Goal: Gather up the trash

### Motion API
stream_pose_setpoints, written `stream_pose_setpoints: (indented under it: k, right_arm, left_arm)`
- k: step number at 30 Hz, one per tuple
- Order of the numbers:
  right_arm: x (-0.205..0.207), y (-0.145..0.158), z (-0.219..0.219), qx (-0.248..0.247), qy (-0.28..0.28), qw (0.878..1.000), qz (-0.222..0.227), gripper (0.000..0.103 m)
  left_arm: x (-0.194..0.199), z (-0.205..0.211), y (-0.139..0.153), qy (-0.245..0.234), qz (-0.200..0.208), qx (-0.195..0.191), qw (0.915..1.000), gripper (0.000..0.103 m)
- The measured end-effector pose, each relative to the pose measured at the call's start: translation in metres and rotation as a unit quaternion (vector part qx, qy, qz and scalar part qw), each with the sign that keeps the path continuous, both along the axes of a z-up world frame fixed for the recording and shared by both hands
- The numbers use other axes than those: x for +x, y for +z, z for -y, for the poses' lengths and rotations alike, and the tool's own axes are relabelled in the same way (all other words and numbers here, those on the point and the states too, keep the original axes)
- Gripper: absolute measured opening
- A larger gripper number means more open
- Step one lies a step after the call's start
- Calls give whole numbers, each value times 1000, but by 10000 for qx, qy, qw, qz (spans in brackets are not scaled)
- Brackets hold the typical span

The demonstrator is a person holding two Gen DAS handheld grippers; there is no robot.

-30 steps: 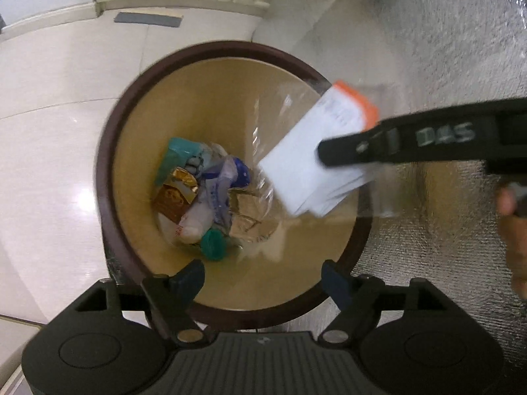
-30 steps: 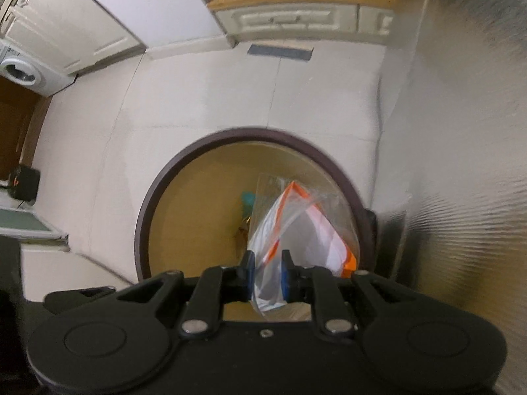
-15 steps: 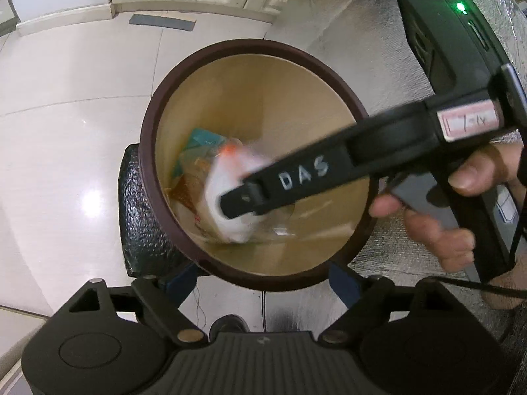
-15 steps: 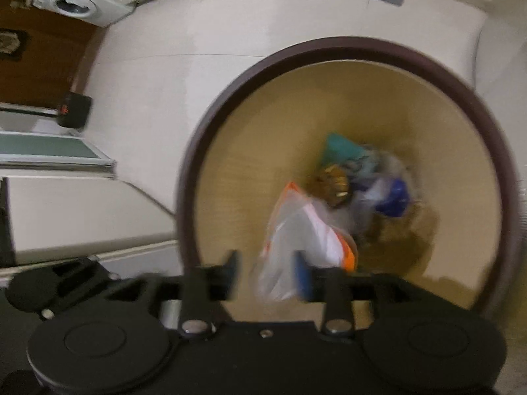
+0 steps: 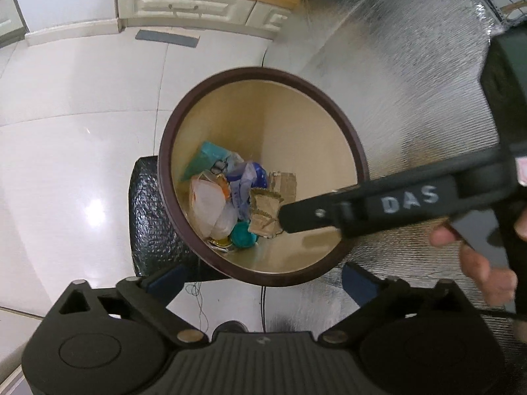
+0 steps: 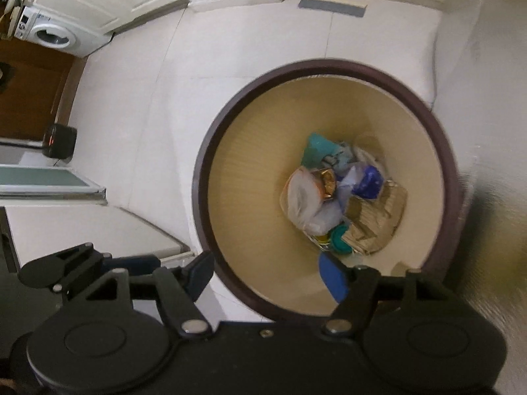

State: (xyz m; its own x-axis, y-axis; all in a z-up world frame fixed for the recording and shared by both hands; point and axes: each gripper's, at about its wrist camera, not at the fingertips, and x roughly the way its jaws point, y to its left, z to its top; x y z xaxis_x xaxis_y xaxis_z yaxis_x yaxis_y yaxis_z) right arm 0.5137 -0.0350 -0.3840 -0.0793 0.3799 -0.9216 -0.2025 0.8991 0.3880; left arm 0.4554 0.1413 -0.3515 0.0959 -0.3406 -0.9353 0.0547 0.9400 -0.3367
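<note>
We read one legible marking: the letters "DAS", hand-painted in white on the black finger of the right gripper (image 5: 286, 217). No other text resolves clearly enough for us to read.

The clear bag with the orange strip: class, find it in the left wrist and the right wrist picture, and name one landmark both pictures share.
Left wrist: clear bag with the orange strip lies low in the bin, left of the torn cardboard.
Right wrist: bag at the pile's left.
Shared landmark: the bin's dark brown rim.
</note>
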Motion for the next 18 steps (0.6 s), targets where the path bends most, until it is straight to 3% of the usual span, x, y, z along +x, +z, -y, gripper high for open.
stream_pose_setpoints:
  k: [7,18]
  right_arm:
    - [-15,55,15,-225,-376,9982,409,84]
    - [-48,158,45,-499,-690,9882,1271,88]
  left_arm:
    - [-11,-3,30,127,143,156,9997,103]
    - [-29,-10,111,457,724,483,9952,103]
